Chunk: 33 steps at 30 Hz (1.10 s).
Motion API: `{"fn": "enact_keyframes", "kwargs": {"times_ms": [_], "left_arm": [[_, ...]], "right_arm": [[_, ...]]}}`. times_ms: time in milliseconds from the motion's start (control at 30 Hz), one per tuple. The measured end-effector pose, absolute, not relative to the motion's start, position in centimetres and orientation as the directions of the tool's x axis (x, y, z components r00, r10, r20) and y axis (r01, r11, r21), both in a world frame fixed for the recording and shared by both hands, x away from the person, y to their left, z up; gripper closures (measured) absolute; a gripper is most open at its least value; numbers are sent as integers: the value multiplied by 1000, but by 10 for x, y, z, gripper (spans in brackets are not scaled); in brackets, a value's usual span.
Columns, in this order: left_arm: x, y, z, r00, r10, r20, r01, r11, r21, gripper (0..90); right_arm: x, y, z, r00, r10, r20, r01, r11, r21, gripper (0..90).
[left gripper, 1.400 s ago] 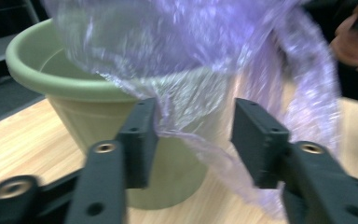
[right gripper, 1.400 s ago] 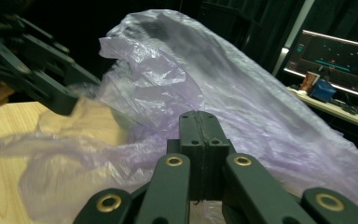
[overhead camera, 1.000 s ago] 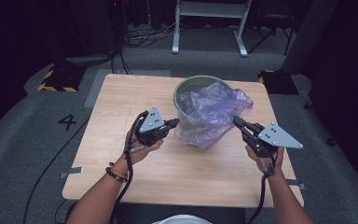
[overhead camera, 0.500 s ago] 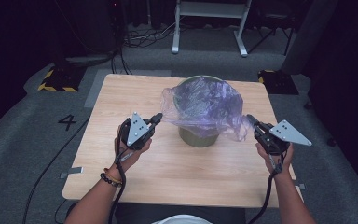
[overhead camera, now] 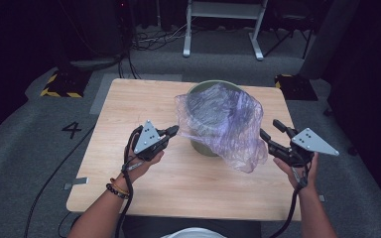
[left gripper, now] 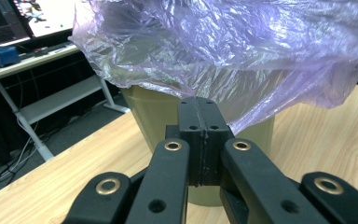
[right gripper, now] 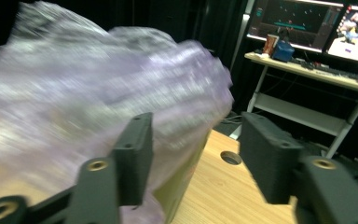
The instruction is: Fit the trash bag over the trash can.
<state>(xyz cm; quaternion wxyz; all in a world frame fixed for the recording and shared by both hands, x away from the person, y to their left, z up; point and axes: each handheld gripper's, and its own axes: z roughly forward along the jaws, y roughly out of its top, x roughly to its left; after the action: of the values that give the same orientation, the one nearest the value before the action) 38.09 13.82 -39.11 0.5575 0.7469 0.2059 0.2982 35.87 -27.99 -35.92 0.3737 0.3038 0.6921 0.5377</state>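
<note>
Two grippers flank bag (overhead camera: 223,124): left (overhead camera: 172,131) pinching edge, right (overhead camera: 273,130) spread

Room dark beyond the lit wooden table (overhead camera: 129,109). Grey carpet floor (overhead camera: 25,148) marked with the number 4 (overhead camera: 72,130). Hazard-striped block (overhead camera: 59,85) at far left. White-framed desk (overhead camera: 223,20) behind, cables (overhead camera: 149,42) beneath. Lit monitors (right gripper: 307,23) stand on a desk in the right gripper view.
</note>
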Motion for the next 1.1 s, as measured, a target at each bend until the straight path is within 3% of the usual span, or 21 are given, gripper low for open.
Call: {"fn": "enact_keyframes", "kwargs": {"times_ms": [233,333,533,767,867,900,933,967,1100], "left_arm": [[382,135,-391,715,666,214,0,-307,952,900],[384,134,-391,712,669,213,7,-310,951,900],[383,133,-391,709,672,212,16,-316,948,900],[384,135,-393,715,670,201,25,-311,950,900],[384,136,-393,715,671,196,23,-303,953,900],[384,136,-393,715,671,196,23,-303,953,900],[385,136,-393,716,669,198,22,-305,952,900],[385,136,-393,716,670,198,18,-302,953,900],[385,137,-392,711,673,202,14,-300,954,900]], "right_arm": [[330,-285,-340,-560,796,-231,-43,251,967,308],[310,-268,-338,-637,709,-302,-98,315,944,283],[288,-232,-357,-706,576,-413,-174,424,889,252],[286,-201,-388,-606,524,-598,-230,604,763,214],[291,-199,-394,-536,545,-645,-236,636,734,340],[291,-199,-394,-536,545,-645,-236,636,734,340],[293,-201,-394,-527,560,-640,-228,632,741,402],[298,-206,-392,-513,589,-624,-210,619,757,564],[300,-215,-384,-556,599,-576,-218,564,797,763]]}}
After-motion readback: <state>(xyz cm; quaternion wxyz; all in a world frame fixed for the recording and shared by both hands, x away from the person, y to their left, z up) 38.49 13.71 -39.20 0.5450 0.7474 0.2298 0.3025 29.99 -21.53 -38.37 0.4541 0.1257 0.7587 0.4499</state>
